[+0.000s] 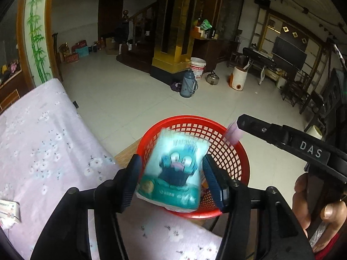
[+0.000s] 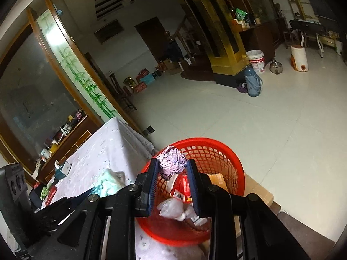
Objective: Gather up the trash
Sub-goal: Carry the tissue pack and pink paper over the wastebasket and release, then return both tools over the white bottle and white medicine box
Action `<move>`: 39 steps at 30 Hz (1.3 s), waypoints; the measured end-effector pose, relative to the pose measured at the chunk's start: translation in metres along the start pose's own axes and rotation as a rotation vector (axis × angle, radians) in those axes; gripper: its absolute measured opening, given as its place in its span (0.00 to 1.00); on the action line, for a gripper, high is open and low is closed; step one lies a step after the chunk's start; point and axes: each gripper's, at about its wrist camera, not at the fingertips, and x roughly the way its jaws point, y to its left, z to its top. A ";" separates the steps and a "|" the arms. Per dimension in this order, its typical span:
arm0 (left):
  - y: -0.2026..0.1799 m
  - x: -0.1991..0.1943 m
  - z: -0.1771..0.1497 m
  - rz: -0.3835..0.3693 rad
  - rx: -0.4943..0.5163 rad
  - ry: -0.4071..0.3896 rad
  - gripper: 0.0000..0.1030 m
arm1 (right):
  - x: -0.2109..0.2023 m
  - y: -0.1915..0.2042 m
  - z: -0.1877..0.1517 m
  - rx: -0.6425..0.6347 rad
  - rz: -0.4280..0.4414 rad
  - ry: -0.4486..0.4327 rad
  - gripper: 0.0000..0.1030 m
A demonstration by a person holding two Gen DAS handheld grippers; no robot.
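Note:
A red mesh basket (image 1: 229, 143) stands beside the table edge; it also shows in the right wrist view (image 2: 219, 153) with several wrappers inside. My left gripper (image 1: 171, 162) is shut on a teal snack packet (image 1: 173, 171) and holds it over the basket's near rim. My right gripper (image 2: 172, 166) is shut on a crumpled purple paper ball (image 2: 172, 162) above the basket's rim. In the left wrist view the right gripper (image 1: 236, 127) reaches in from the right with the purple paper at its tip.
A table with a pale flowered cloth (image 1: 43, 143) lies to the left, with a small box (image 1: 8, 211) on it. A cardboard box (image 2: 258, 188) sits under the basket. On the tiled floor stand a thermos (image 1: 188, 85), a white bucket (image 1: 197, 67) and a kettle (image 1: 212, 78).

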 end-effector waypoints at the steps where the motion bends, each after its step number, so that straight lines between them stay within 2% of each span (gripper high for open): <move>1: 0.000 0.000 -0.001 -0.005 -0.004 0.000 0.55 | 0.004 -0.003 0.003 0.006 -0.012 0.012 0.42; 2: 0.001 -0.002 -0.003 -0.009 -0.003 -0.003 0.55 | 0.006 -0.006 0.004 0.015 -0.022 0.016 0.45; 9: 0.020 -0.036 -0.030 0.043 -0.004 -0.022 0.57 | -0.009 0.001 -0.004 0.002 -0.009 -0.011 0.45; 15: 0.067 -0.079 -0.065 0.136 -0.058 -0.025 0.59 | -0.009 0.040 -0.029 -0.071 0.059 0.042 0.45; 19: 0.101 -0.108 -0.081 0.164 -0.112 -0.037 0.60 | 0.001 0.077 -0.049 -0.134 0.107 0.098 0.48; 25: 0.176 -0.148 -0.105 0.251 -0.186 -0.064 0.63 | 0.030 0.134 -0.075 -0.203 0.161 0.210 0.49; 29: 0.234 -0.158 -0.118 0.305 -0.248 -0.031 0.63 | 0.037 0.178 -0.097 -0.280 0.189 0.251 0.49; 31: 0.263 -0.157 -0.124 0.306 -0.276 0.000 0.63 | 0.040 0.195 -0.107 -0.310 0.207 0.263 0.51; 34: 0.306 -0.161 -0.138 0.375 -0.354 -0.006 0.63 | 0.046 0.211 -0.121 -0.328 0.207 0.284 0.53; 37: 0.343 -0.158 -0.151 0.387 -0.443 0.014 0.63 | 0.053 0.215 -0.131 -0.341 0.206 0.313 0.53; 39: 0.359 -0.154 -0.156 0.365 -0.484 0.013 0.63 | 0.056 0.215 -0.135 -0.347 0.205 0.324 0.53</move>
